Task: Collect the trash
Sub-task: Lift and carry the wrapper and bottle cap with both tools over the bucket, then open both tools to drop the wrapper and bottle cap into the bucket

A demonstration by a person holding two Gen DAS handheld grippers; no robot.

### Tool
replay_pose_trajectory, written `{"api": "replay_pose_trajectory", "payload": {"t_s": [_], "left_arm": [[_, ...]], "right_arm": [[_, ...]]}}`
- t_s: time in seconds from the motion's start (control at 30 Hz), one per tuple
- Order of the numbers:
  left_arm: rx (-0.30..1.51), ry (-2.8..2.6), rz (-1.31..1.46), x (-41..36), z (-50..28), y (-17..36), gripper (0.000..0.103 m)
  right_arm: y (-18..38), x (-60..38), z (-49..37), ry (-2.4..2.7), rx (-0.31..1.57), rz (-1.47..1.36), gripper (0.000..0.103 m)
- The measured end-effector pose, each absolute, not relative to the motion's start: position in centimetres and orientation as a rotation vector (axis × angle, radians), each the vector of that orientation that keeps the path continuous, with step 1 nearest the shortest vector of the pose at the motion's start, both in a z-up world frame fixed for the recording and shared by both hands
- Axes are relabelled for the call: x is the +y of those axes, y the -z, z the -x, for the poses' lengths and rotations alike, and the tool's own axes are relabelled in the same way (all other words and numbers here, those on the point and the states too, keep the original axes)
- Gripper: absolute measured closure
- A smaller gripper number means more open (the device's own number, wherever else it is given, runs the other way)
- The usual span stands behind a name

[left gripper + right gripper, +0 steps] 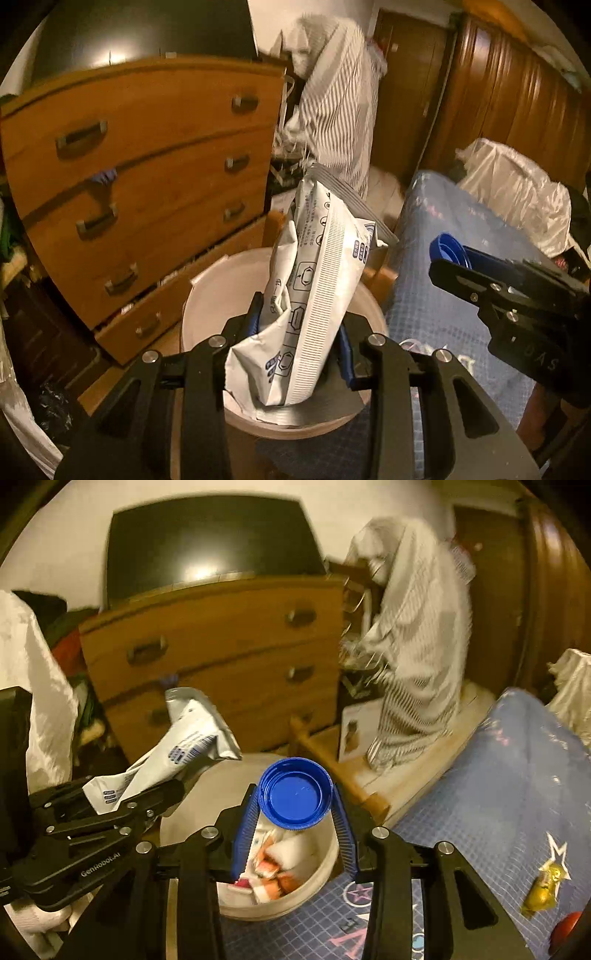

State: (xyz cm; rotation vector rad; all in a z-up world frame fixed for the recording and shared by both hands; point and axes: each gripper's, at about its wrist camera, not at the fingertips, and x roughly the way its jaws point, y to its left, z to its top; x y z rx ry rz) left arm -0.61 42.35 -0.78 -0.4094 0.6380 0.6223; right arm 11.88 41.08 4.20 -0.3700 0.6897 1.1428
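My left gripper [299, 332] is shut on a crumpled white and silver wrapper [314, 280] and holds it over the round white bin [207, 295]. The wrapper also shows in the right wrist view [184, 746], with the left gripper [155, 797] at the left. My right gripper [295, 808] is shut on a blue bottle cap [294, 793] above the bin's rim [325, 860]. In the left wrist view the right gripper [454, 258] shows with the cap [448, 249] at the right. The bin holds red and white scraps [273, 867].
A blue patterned cloth [498, 794] covers the surface to the right, with a gold candy wrapper [546, 886] and a red object [565, 923] on it. A wooden chest of drawers [147, 177] stands behind the bin. A striped cloth [340, 103] hangs further back.
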Motion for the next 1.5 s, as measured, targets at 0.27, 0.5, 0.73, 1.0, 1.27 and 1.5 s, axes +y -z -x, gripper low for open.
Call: {"api": "replay_pose_trajectory", "payload": {"t_s": [0.27, 0.5, 0.73, 1.0, 1.27, 1.5], "left_arm": [[0.819, -0.606, 0.450, 46.9, -0.7, 4.6, 0.069], [0.861, -0.596, 0.474, 48.4, -1.2, 6.6, 0.069], [0.858, -0.592, 0.476, 48.6, -1.7, 6.9, 0.069], [0.849, -0.605, 0.470, 49.1, -1.9, 6.9, 0.064], [0.821, -0.676, 0.453, 50.2, -1.2, 6.5, 0.030], [0.747, -0.674, 0.443, 48.6, 0.1, 4.6, 0.028]], "right_arm": [[0.6, 46.1, -13.8, -1.172, 0.883, 0.468, 0.062], [2.9, 46.7, -14.4, -1.181, 0.934, 0.487, 0.062], [3.1, 46.3, -14.9, -1.183, 0.939, 0.489, 0.062], [3.1, 46.2, -15.2, -1.184, 0.935, 0.488, 0.062], [2.3, 44.7, -16.3, -1.196, 0.916, 0.426, 0.039], [1.1, 42.3, -15.9, -1.231, 0.872, 0.355, 0.039]]}}
